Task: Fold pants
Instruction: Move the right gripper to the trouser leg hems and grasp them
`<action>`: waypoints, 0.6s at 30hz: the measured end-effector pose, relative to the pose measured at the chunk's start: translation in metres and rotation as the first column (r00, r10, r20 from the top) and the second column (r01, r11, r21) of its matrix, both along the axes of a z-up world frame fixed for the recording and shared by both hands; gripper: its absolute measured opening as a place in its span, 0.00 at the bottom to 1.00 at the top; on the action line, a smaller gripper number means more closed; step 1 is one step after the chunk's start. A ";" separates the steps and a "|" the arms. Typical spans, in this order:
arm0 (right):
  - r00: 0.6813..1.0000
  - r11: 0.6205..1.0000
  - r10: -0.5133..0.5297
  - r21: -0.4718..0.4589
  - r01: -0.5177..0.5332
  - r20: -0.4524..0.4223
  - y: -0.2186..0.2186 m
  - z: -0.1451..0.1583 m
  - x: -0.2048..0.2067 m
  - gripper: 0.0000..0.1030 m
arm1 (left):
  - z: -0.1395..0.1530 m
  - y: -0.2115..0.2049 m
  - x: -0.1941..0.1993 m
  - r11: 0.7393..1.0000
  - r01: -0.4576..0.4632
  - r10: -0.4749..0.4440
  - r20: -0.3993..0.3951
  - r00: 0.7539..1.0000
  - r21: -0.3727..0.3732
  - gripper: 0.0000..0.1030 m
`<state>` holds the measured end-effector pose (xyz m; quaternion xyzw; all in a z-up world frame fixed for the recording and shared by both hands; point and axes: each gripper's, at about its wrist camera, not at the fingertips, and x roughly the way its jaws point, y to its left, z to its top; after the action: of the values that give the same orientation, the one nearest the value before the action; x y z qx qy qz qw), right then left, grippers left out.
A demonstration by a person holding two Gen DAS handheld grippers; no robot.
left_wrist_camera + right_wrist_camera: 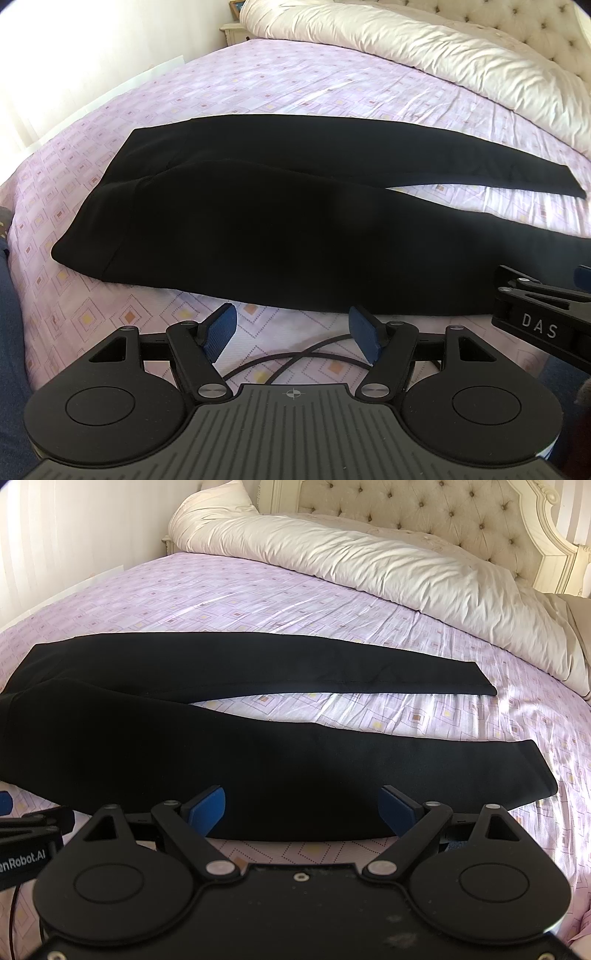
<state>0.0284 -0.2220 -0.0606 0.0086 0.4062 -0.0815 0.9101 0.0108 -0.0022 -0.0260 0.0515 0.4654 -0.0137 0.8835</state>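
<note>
Pants [258, 229]: black, flat on the bed [295, 85] near its front edge, legs spread apart.
Left gripper [291, 334]: jaws apart, empty.
Right gripper [303, 808]: jaws apart, empty, over near leg.

Daylight came in strongly from the left in both views, where the curtain [55, 74] was blown out to near white. The bed sheet [258, 590] carried shiny glare streaks, and the duvet [369, 561] was bright but kept its folds. The black pants [258, 221] were so dark that almost no fabric detail showed. Fisheye distortion bowed the bed's edges, the corners vignetted, and the near tongs' housing looked slightly soft.
</note>
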 end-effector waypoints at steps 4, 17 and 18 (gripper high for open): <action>1.000 1.000 0.002 0.000 -0.002 0.002 0.001 0.000 0.000 0.92 | -0.001 -0.001 0.001 1.000 0.010 -0.010 -0.005 1.000 -0.004 0.60; 0.998 0.985 -0.066 0.159 0.064 0.003 -0.027 0.006 0.003 0.92 | -0.010 0.011 0.007 0.998 0.039 -0.040 -0.034 0.999 -0.051 0.26; 0.998 0.982 -0.069 0.175 0.068 0.000 -0.030 0.007 0.004 0.92 | -0.010 0.010 0.006 0.999 0.043 -0.043 -0.020 0.999 -0.030 0.26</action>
<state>0.0323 -0.2520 -0.0534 0.1027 0.4083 -0.0768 0.9038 0.0169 0.0074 -0.0356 0.0484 0.4729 -0.0400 0.8789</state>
